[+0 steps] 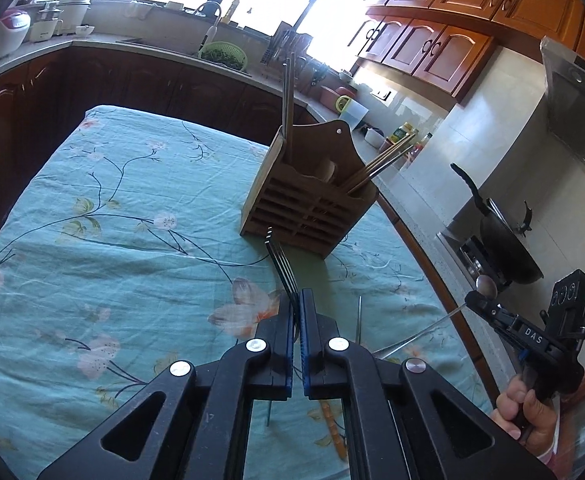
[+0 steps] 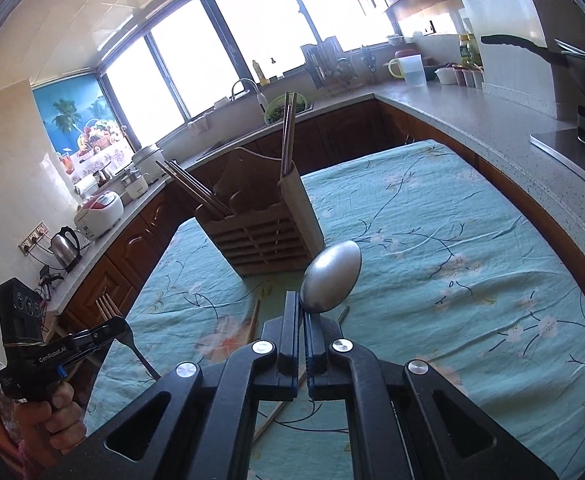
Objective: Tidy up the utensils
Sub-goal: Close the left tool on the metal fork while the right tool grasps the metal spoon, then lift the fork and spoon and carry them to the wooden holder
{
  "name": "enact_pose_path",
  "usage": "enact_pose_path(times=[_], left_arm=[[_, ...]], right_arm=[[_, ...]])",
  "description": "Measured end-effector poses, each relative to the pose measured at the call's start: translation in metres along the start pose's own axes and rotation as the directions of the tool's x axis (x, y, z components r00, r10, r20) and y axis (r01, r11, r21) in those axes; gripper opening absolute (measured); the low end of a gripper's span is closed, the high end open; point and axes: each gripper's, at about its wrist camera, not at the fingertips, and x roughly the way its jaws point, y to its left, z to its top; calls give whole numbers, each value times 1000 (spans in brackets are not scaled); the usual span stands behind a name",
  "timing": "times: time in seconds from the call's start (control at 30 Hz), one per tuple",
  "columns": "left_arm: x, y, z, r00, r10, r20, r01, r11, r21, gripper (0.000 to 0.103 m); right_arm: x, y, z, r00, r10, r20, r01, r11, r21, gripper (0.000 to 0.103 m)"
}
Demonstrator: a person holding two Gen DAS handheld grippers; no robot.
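Metal fork [image 1: 282,270] clamped in my left gripper [image 1: 297,300], steel spoon [image 2: 331,277] clamped in my right gripper [image 2: 304,312], both frame centre above the teal cloth [image 1: 112,220], wooden holder [image 1: 308,200] just beyond.

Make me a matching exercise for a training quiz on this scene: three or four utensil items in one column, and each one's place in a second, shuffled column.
Things:
1. fork
2. spoon
3. chopsticks
4. wooden utensil holder

Places:
A. standing on the floral cloth
B. clamped in the right gripper
C. leaning out of a compartment of the holder
D. clamped in the left gripper

Pairs: 1-D, 2-B, 3-C, 4-A
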Motion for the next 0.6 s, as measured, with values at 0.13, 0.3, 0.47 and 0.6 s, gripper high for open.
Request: enact_pose_path(times=[0.13,0.3,0.47,0.6], left_arm=[[-5,-1,3,1000,-7,21,7,1000,-3,1],[-6,-1,5,999,-10,31,10,1000,-3,1],[-4,-1,8,999,-13,36,13,1000,-5,1],[-1,0,11,999,-15,38,15,1000,-8,1]], right_arm=[[-4,3,6,1000,6,20,-5,1000,-12,2],[-5,5,10,999,12,34,-11,1000,-19,2],[-4,7,12,999,11,37,-10,1000,-26,2],[-1,8,12,999,7,34,-6,1000,-30,2]])
